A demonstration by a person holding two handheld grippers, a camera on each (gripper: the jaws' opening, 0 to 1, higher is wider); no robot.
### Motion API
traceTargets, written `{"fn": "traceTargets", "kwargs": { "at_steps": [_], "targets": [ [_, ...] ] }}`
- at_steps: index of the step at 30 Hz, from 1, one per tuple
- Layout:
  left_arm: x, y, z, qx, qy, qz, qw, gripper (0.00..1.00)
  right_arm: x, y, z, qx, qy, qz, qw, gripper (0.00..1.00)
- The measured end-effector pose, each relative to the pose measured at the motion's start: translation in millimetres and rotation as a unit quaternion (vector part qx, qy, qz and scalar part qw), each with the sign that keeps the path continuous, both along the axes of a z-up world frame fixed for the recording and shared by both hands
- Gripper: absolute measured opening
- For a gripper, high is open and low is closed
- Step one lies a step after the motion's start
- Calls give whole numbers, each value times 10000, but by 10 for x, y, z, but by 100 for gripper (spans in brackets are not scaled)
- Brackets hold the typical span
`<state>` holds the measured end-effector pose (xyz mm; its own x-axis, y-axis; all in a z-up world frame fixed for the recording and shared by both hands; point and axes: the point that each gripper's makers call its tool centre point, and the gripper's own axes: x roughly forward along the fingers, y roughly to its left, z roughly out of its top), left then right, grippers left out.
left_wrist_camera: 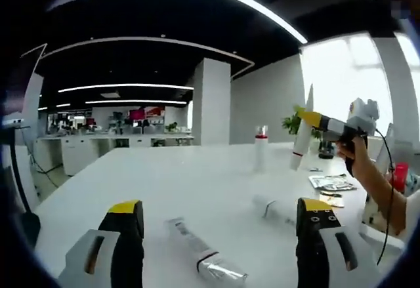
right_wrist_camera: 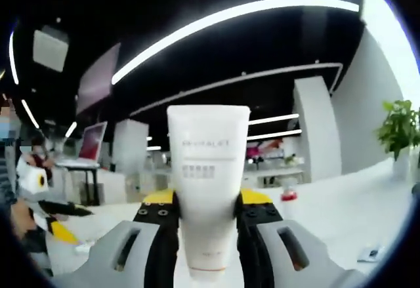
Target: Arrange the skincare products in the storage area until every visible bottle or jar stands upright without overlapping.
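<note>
While the left tongs gape wide, the right tongs clamp a white tube upright.

The left gripper has two black jaws capped with yellow tips, each set on a pale grey body with a dark slot. The right gripper has the same build: black jaws, yellow tips, small screws near the tops and slotted grey housings. Seen from the left gripper view, it trails a thin black cable beneath the person's hand.
</note>
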<state>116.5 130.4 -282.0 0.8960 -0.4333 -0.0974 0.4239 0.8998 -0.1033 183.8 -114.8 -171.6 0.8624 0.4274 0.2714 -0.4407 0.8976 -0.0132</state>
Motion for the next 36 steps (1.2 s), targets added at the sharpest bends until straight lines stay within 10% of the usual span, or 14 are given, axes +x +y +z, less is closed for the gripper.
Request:
{"fn": "traceTargets", "kwargs": {
  "at_steps": [14, 36],
  "targets": [
    [-40, 377, 303, -431, -375, 578, 9967, 98, 841, -546, -402, -628, 676, -1140, 9892, 31],
    [-27, 410, 157, -460, -322, 590, 9967, 95, 1039, -717, -690, -725, 1161, -1479, 9795, 32]
  ]
}}
